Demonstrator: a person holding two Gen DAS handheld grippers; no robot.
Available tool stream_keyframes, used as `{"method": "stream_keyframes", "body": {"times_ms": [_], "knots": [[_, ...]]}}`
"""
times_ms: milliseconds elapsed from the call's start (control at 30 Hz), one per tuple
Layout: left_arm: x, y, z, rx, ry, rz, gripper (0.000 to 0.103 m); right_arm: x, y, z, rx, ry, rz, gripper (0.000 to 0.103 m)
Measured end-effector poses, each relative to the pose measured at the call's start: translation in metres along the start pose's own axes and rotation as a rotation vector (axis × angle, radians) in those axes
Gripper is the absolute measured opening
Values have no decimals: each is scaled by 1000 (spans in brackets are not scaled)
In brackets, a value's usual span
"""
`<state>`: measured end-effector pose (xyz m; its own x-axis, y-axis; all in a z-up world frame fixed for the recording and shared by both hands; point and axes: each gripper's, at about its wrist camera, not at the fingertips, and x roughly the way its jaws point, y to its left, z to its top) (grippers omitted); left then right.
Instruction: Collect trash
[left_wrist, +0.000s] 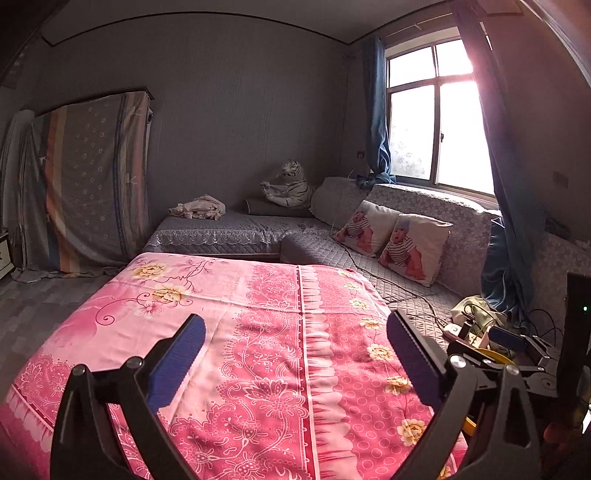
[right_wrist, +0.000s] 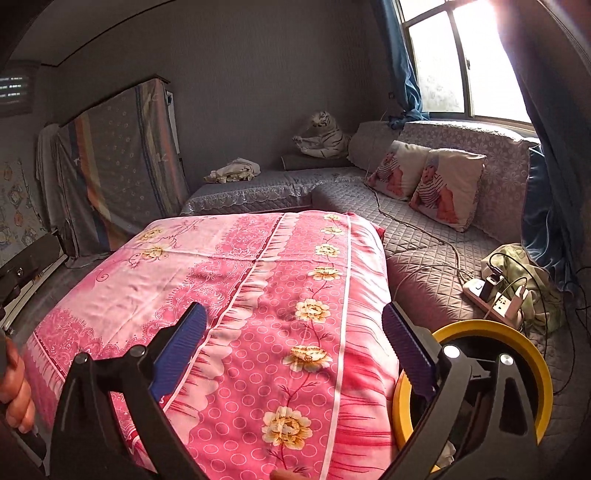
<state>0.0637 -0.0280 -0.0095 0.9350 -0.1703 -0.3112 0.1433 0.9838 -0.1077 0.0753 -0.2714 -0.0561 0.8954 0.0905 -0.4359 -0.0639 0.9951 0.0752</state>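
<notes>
My left gripper (left_wrist: 295, 332) is open and empty above a surface covered with a pink flowered cloth (left_wrist: 258, 314). My right gripper (right_wrist: 293, 325) is open and empty above the right part of the same cloth (right_wrist: 240, 288). A round bin with a yellow rim (right_wrist: 532, 354) stands at the cloth's right edge, just behind the right gripper's right finger; its inside is dark. A sliver of that yellow rim (left_wrist: 496, 356) shows in the left wrist view, beside the right gripper's black body. No trash item shows on the cloth.
A grey quilted corner sofa (right_wrist: 424, 229) runs along the back and right, with two baby-print cushions (right_wrist: 448, 184), a plush white tiger (right_wrist: 325, 134) and a crumpled cloth (right_wrist: 236, 171). A power strip with plugs and cables (right_wrist: 491, 295) lies on the sofa near the bin.
</notes>
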Motion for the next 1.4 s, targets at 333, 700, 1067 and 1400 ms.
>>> {"method": "stream_keyframes", "body": {"times_ms": [333, 700, 1067, 1400], "knots": [[-5, 18, -2, -73, 5, 46, 95, -22, 27, -2, -60, -93, 22, 94], [-19, 23, -3, -49, -24, 105, 95, -23, 41, -3, -77, -86, 42, 94], [-29, 16, -2, -27, -53, 101, 95, -22, 42, -6, -70, -67, 60, 94], [-30, 16, -2, -25, -49, 97, 95, -17, 40, -9, -57, -52, 63, 94]]}}
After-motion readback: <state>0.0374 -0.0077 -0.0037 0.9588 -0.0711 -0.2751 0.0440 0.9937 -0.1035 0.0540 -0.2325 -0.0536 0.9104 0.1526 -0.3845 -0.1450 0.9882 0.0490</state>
